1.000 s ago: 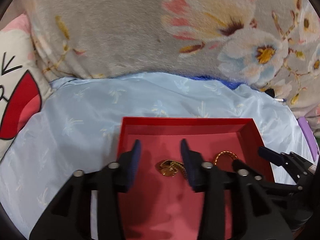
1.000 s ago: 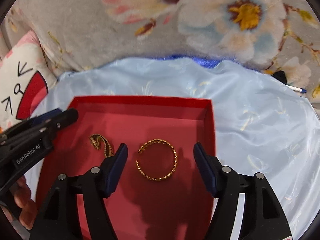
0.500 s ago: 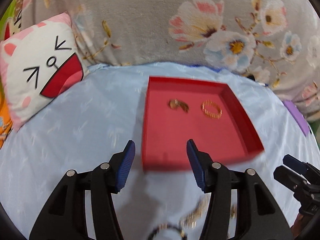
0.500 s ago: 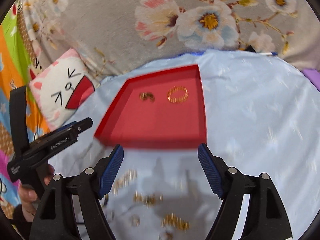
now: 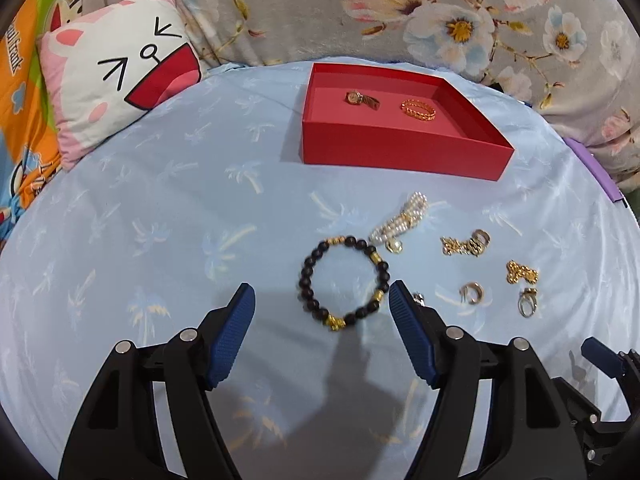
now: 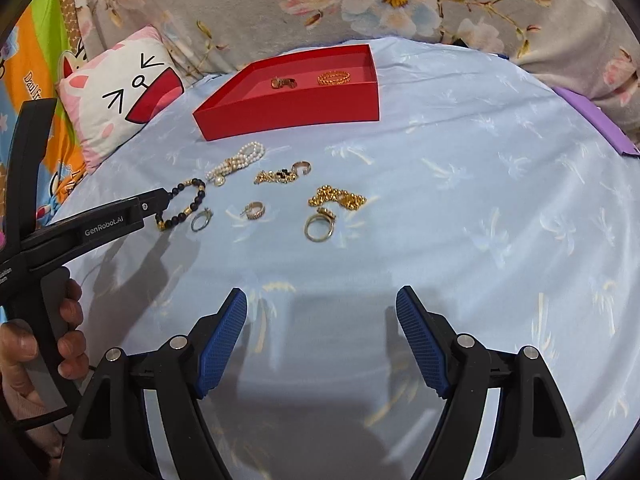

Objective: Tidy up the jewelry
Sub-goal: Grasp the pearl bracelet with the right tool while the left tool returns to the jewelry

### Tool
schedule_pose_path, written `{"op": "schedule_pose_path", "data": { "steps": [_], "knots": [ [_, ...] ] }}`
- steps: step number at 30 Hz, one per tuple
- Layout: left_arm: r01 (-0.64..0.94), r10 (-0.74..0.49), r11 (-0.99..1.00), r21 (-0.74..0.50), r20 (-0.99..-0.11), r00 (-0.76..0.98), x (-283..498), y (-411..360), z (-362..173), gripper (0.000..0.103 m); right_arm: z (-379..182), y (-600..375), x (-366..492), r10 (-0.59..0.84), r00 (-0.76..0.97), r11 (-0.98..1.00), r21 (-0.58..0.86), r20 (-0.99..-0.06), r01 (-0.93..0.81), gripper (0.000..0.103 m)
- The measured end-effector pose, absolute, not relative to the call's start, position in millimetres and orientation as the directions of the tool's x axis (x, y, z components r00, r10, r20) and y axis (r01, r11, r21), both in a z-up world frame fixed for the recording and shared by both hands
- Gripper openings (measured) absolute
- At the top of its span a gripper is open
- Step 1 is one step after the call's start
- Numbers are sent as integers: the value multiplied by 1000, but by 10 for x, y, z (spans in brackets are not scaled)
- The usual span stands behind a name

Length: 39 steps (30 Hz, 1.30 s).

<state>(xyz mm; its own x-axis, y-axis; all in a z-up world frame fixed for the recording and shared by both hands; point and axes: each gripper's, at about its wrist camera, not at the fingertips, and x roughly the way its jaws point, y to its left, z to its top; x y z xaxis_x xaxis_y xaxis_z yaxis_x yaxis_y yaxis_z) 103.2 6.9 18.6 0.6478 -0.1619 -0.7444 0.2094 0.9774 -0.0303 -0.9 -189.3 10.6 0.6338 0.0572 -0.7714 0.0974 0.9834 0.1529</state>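
Note:
A red tray (image 5: 400, 156) (image 6: 288, 116) lies at the far side of the blue cloth. In it are a small gold watch (image 5: 362, 98) (image 6: 283, 82) and a gold bangle (image 5: 418, 109) (image 6: 334, 77). Loose jewelry lies in front of the tray: a black bead bracelet (image 5: 343, 282) (image 6: 188, 204), a pearl strand (image 5: 400, 222) (image 6: 236, 165), gold chains (image 5: 464, 245) (image 6: 336, 197) and several rings (image 6: 319, 227). My left gripper (image 5: 322, 336) is open and empty, just short of the bead bracelet. My right gripper (image 6: 320, 340) is open and empty, well short of the rings.
A cat-face cushion (image 5: 120, 80) (image 6: 120, 92) lies at the far left. A flowered grey blanket (image 5: 440, 12) runs along the back. A purple item (image 5: 592, 168) sits at the right edge of the cloth.
Both grippers have pulled back from inside the red tray, leaving the watch and bangle in it. They now hover over the near side of the cloth by the loose jewelry.

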Motion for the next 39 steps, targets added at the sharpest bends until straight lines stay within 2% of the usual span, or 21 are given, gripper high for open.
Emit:
{"op": "schedule_pose_path", "data": {
  "steps": [5, 8, 13, 15, 27, 34, 35, 38, 39],
  "knots": [
    [204, -128, 979, 11, -745, 655, 970, 42, 112, 67, 105, -1891, -59, 57, 637, 982, 160, -769, 105, 76],
    [191, -128, 982, -1, -747, 653, 978, 92, 106, 67, 177, -1909, 40, 98, 644, 973, 209, -758, 97, 76],
    [150, -126, 988, -33, -735, 667, 997, 256, 199, 67, 315, -1747, 421, 111, 677, 979, 196, -727, 50, 74],
    [138, -125, 990, -42, -731, 671, 1002, 335, 242, 67, 293, -1626, 626, 149, 671, 977, 215, -726, 16, 64],
    [71, -101, 995, -72, -717, 690, 1111, 816, 381, 67, -13, -1213, 1507, 219, 605, 963, 270, -766, -6, 41],
    [69, -111, 994, -88, -720, 685, 1182, 877, 351, 67, -45, -1151, 1680, 188, 607, 969, 246, -773, 13, 41],
    [69, -112, 994, -89, -721, 684, 1189, 874, 345, 67, -46, -1146, 1696, 183, 607, 971, 241, -773, 14, 39],
    [77, -118, 993, -90, -724, 680, 1201, 855, 328, 67, -52, -1135, 1727, 156, 611, 978, 206, -776, 12, 20],
    [78, -118, 993, -88, -725, 679, 1204, 851, 320, 67, -55, -1145, 1729, 170, 609, 976, 219, -775, 6, 19]
  ]
}}
